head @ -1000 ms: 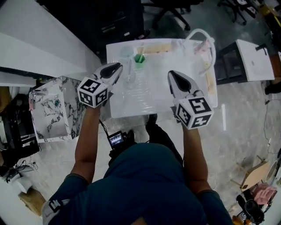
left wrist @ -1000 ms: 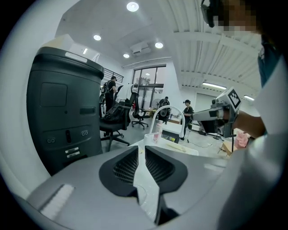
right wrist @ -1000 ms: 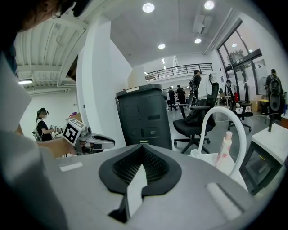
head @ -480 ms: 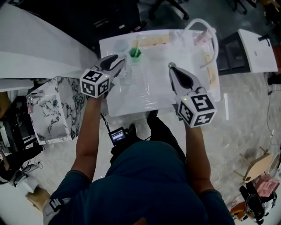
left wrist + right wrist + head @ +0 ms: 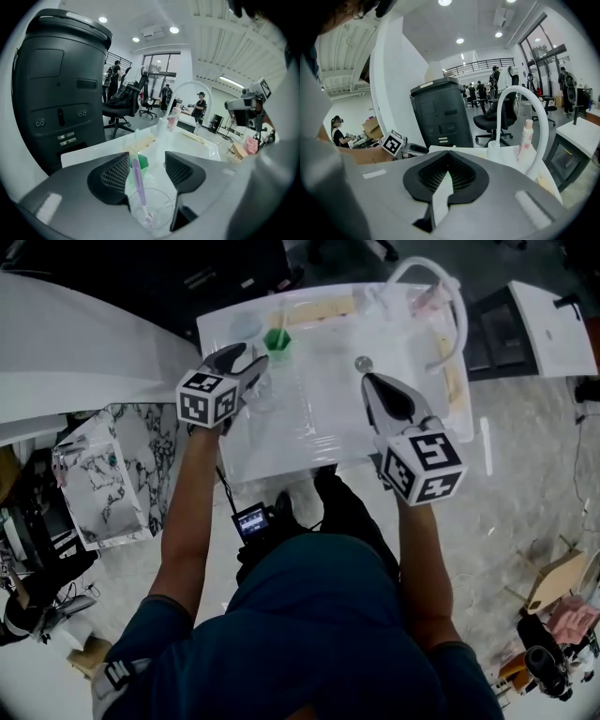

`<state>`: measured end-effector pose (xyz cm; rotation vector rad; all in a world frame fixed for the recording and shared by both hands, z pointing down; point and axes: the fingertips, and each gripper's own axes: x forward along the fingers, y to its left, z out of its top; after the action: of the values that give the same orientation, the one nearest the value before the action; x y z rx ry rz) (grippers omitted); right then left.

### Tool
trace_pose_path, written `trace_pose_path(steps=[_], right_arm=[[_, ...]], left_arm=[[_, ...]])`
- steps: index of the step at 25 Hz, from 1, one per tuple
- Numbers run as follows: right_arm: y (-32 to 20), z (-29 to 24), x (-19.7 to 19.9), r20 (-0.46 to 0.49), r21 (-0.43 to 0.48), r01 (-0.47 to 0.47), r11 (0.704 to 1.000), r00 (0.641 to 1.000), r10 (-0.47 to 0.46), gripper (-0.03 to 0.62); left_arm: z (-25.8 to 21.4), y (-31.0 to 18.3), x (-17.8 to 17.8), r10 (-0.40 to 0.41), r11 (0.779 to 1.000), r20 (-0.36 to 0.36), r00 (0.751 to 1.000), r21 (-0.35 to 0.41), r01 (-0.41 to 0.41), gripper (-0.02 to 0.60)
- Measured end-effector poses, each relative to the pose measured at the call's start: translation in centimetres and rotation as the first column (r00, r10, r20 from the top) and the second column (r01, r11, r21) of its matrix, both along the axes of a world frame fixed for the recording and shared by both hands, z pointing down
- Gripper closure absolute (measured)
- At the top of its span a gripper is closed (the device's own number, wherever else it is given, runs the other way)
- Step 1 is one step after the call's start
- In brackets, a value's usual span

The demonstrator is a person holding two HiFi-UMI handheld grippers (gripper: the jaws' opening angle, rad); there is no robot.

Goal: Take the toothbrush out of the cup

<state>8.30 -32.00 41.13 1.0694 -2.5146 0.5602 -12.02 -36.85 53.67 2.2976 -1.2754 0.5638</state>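
A clear plastic cup [image 5: 152, 212] stands on the white sink top [image 5: 319, 427], and a purple toothbrush [image 5: 137, 180] leans in it with its handle up. My left gripper [image 5: 146, 160] is open, its jaws having just been opening. The cup and brush lie between and just below the jaws, and the pads do not press on them. In the head view the left gripper [image 5: 249, 365] is at the sink's left side beside the faint cup [image 5: 262, 390]. My right gripper [image 5: 368, 382] is shut and empty over the middle of the sink, near the drain [image 5: 364, 363]. The right gripper view shows its jaws closed together [image 5: 446, 180].
A small green cup [image 5: 277, 338] stands behind the clear one. A white arched faucet [image 5: 520, 117] and a pink bottle [image 5: 526, 136] are at the sink's right end. A black bin [image 5: 56, 84] stands past the far edge, and a marbled box [image 5: 103, 474] is on the floor to the left.
My left gripper has come down and forward to the clear cup, and its jaws have opened round it. My right gripper has sunk a little, still shut.
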Motion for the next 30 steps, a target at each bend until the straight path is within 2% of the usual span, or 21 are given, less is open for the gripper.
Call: trace_pose_path(steps=[10,12,14,17,23,30], right_arm=[[-0.1,1.5,1.7,-0.006,-0.027,-0.022,0.999,1.0,0.022,0.586],[-0.1,1.6,1.8,-0.007,-0.03,-0.024,0.999,1.0,0.024,0.587],[-0.1,1.7,2.0,-0.009,-0.031,-0.024,0.999,1.0,0.024,0.588],[0.0,1.7,2.0,-0.009,-0.031,-0.022,0.999,1.0,0.022,0.587],[0.3,1.3,1.9,-0.007,-0.024,-0.017,1.0,1.0,0.016,0.586],[1.0,0.5,1.4,-0.002,-0.006,-0.009,1.0,1.0,0.009,0.588]], left_arm=[[3.4,-1.2,0.1,-0.023,0.998,0.028,0.999,-0.056,0.025,0.358],[3.6,-1.3,0.2,-0.025,0.998,0.028,0.999,-0.054,0.027,0.413],[3.6,-1.4,0.3,-0.028,0.998,0.032,0.999,-0.048,0.029,0.439],[3.5,-1.6,0.4,-0.036,0.999,0.037,0.999,-0.037,0.038,0.524],[2.2,-1.4,0.2,-0.057,0.998,0.038,0.998,-0.004,0.057,0.531],[-1.3,-1.1,-0.5,-0.092,0.993,0.017,0.996,0.082,0.09,0.531]])
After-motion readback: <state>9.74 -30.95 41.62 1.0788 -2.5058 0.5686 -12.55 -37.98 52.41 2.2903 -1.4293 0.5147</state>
